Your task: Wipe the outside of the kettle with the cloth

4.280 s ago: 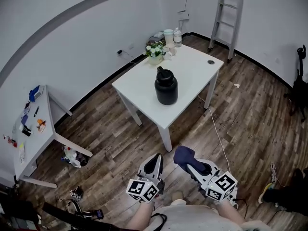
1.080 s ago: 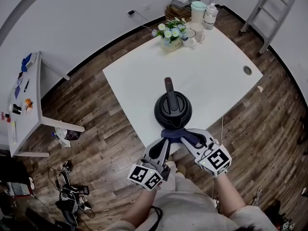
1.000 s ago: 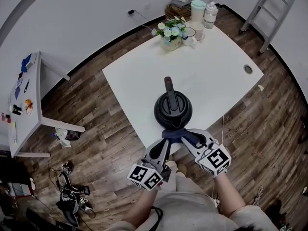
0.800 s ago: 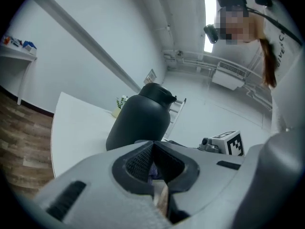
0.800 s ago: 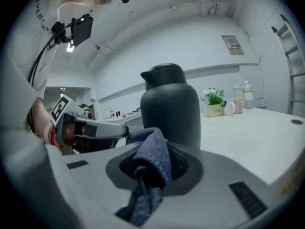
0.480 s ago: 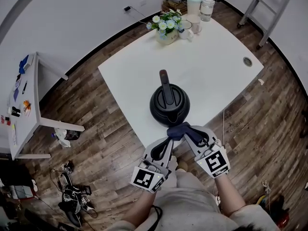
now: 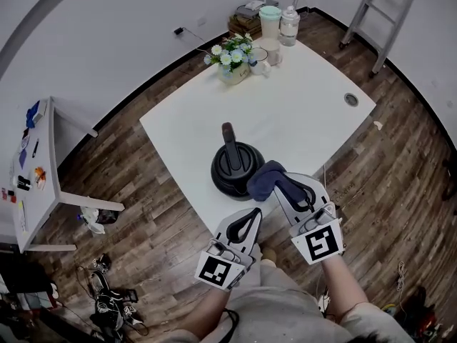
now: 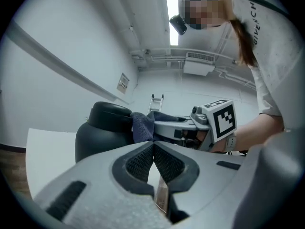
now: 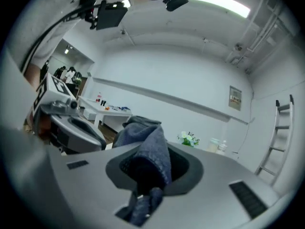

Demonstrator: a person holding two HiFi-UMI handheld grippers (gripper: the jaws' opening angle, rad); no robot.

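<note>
Head view: sliding cloth (image 7: 263, 179), pinched in right tongs (image 7: 277, 184), onto right flank of kettle (image 7: 230, 168); wiping starting; keeping left tongs (image 7: 250, 216) pressed together.

place: bare workroom/lab | cues: white table (image 7: 307, 113); ladder (image 7: 377, 13); floor cables (image 7: 107, 302)

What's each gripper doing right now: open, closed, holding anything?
Left gripper: closed, jaws together, holding nothing.
Right gripper: closed on the blue cloth, which lies against the side of the kettle.
</note>
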